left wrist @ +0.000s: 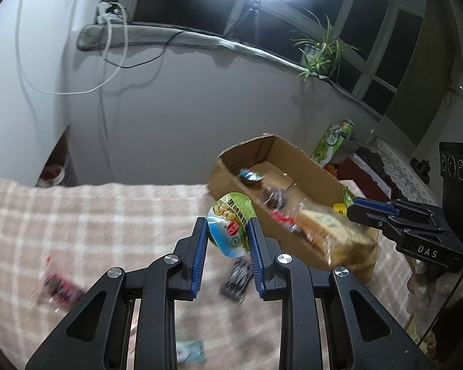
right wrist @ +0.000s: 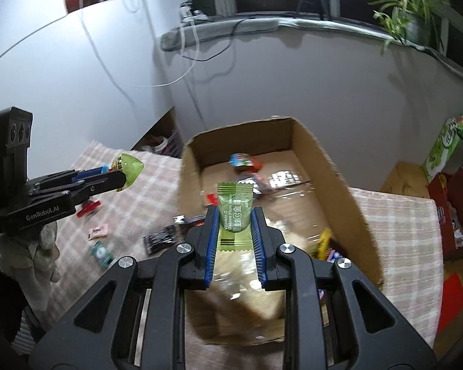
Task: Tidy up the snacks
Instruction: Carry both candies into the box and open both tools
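My left gripper (left wrist: 227,231) is shut on a round green and blue snack cup (left wrist: 230,225), held above the checked cloth just left of the cardboard box (left wrist: 231,178). It also shows in the right wrist view (right wrist: 120,175), with the cup (right wrist: 131,166). My right gripper (right wrist: 234,225) is shut on a green plum candy packet (right wrist: 234,212), held over the cardboard box (right wrist: 339,178), which holds several wrapped snacks. The right gripper shows at the right of the left wrist view (left wrist: 352,208).
Loose snack packets lie on the checked cloth (left wrist: 77,215): a black one (left wrist: 236,280), a red one (left wrist: 58,286), a teal one (left wrist: 189,351). A green carton (right wrist: 447,145) and red boxes (right wrist: 447,212) stand right of the box. A wall is behind.
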A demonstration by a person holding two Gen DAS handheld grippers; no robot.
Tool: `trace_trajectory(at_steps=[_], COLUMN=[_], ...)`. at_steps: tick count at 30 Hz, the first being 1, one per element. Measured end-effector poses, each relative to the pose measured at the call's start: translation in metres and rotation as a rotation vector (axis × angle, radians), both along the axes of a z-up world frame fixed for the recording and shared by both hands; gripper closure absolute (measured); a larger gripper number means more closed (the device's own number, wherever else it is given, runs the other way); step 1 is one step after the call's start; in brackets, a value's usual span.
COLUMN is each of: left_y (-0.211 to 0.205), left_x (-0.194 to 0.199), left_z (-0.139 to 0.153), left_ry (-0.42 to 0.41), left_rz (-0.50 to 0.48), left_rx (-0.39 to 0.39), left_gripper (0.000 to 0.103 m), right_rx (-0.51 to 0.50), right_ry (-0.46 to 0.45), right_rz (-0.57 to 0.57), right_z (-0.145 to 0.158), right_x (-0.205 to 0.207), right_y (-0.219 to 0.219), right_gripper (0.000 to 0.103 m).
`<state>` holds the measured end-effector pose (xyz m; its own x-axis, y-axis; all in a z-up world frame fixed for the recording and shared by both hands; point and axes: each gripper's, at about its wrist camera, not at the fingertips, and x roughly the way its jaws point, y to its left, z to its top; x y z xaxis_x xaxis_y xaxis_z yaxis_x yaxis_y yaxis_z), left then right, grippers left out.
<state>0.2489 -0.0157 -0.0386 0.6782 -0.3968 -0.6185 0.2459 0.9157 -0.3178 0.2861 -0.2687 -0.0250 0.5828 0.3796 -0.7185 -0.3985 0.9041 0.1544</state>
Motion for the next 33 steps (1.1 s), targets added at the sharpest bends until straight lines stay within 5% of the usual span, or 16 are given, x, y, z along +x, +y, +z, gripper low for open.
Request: trace_trajectory(at_steps=[26, 27, 29, 32, 33], left_y=[-0.062, -0.063, -0.066, -0.067, -0.067], left_x=[0.055, 0.055, 0.056, 0.055, 0.054], left_z=[-0.013, -0.013, -0.013, -0.011, -0.01], left_ry=[0.048, 0.047, 0.049, 0.042, 0.037], left_rz=[-0.063, -0.063, -0.064, -0.056, -0.053], left_rx=[0.054, 0.055, 0.066, 0.073, 0.074], left_gripper=[0.078, 0.078, 0.071, 0.043, 0.043], right_rx=[0.024, 0.019, 0.016, 0.015, 0.012], right_ry=[0.069, 0.067, 0.061, 0.052, 0.049], right_rz=[-0.066, -0.07, -0.077, -0.074, -0.074], right_z=[-0.032, -0.032, -0.031, -0.029, -0.028], right_x=[0.043, 0.042, 0.041, 0.038, 0.037], right_y=[-0.043, -0.044, -0.044, -0.043, -0.043], right_gripper=[0.078, 0.076, 0.047, 0.034, 0.033])
